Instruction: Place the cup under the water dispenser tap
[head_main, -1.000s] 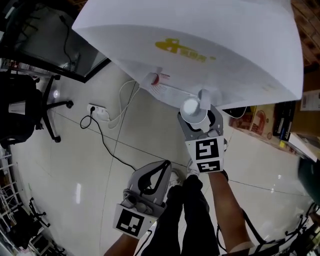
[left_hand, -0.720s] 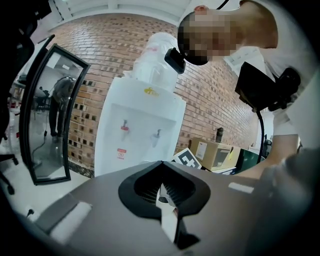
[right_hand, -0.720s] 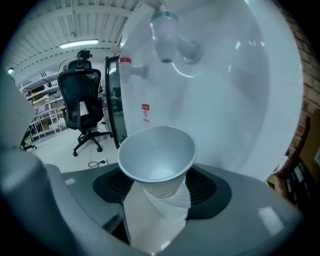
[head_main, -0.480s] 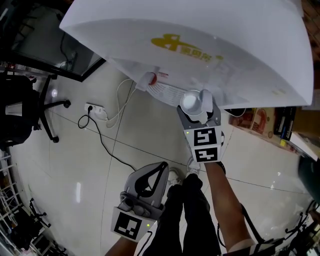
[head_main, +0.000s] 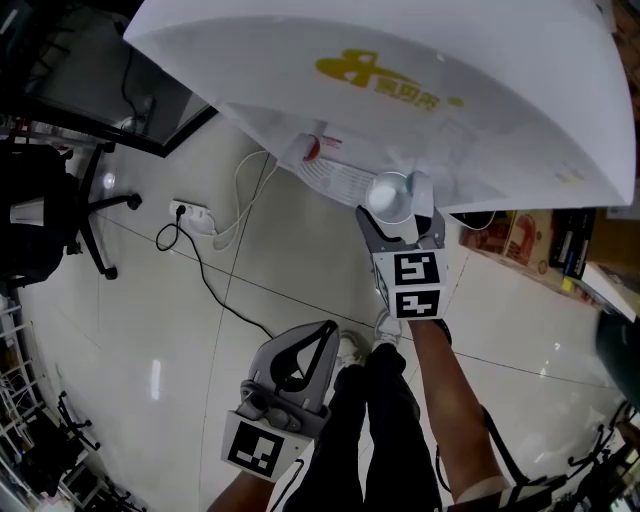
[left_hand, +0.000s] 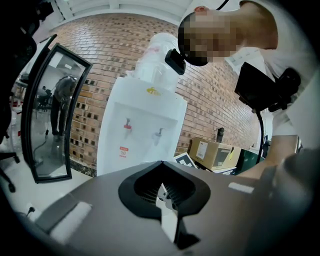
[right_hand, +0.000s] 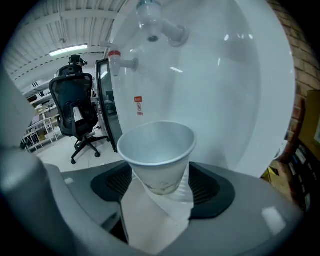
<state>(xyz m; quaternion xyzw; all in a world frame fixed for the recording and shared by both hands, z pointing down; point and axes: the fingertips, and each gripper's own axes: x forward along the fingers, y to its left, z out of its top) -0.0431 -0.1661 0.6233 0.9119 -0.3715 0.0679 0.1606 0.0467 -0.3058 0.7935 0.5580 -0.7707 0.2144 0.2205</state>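
A white paper cup (head_main: 390, 195) stands upright at the front of the white water dispenser (head_main: 400, 90). In the right gripper view the cup (right_hand: 157, 150) sits below the pale tap (right_hand: 160, 27), with the red tap (right_hand: 117, 59) to its left. Its base seems to rest on the ribbed drip tray (right_hand: 186, 186). My right gripper (head_main: 397, 210) has the cup between its jaws, which are opening; the black pads (right_hand: 210, 187) look just off the cup's sides. My left gripper (head_main: 330, 327) hangs low near the person's legs, shut and empty, with its tips (left_hand: 160, 165) touching.
A black office chair (head_main: 40, 210) stands at the left, with a power strip and its cables (head_main: 195, 222) on the tiled floor. A dark glass panel (left_hand: 55, 110) leans left of the dispenser. Cardboard boxes (head_main: 510, 240) sit to its right.
My right gripper has taken the cup a little further in under the dispenser's front and lower. The left gripper has stayed where it was.
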